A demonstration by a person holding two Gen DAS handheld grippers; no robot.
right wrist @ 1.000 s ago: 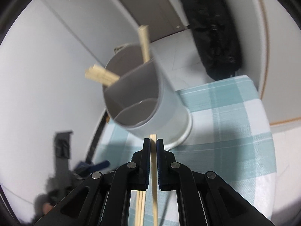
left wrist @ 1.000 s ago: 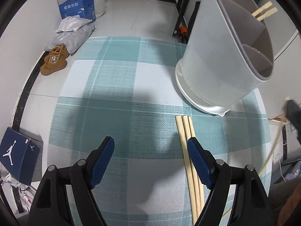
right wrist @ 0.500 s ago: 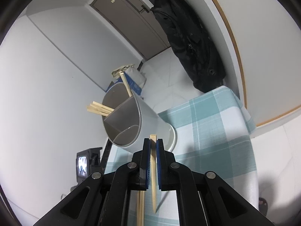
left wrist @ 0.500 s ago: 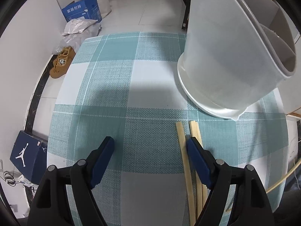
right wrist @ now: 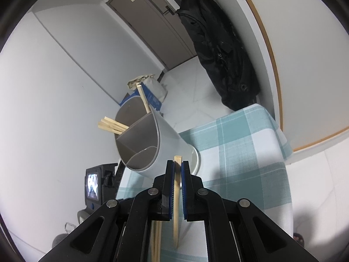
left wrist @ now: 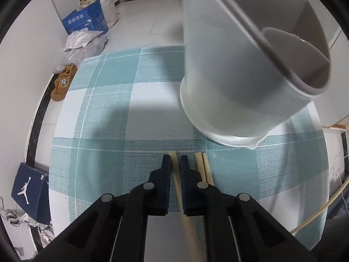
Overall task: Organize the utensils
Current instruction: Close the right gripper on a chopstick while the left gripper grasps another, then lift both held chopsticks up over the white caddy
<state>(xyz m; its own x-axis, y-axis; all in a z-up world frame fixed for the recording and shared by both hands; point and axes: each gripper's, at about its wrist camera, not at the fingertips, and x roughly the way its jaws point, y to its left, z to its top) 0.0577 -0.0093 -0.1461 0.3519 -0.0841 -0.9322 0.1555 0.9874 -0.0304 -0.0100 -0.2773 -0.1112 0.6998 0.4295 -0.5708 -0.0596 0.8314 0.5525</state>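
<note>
The left gripper [left wrist: 175,160] has just been closed on one chopstick [left wrist: 177,181]; a second chopstick [right wrist: 177,187] is clamped in the right gripper [right wrist: 177,166]. Each should be lifted clear and dropped upright into the holder [left wrist: 240,76] at one o'clock.

a lived-in home, by the look of it: pale tiled floor [left wrist: 139,17], brown shoes [left wrist: 63,83] left against the wall, a blue cardboard box [left wrist: 86,21] and stuffed bags [left wrist: 80,43] beside it, a dark coat [right wrist: 218,50] hung near a door [right wrist: 152,26], a checked cloth [left wrist: 104,118] over the surface.
</note>
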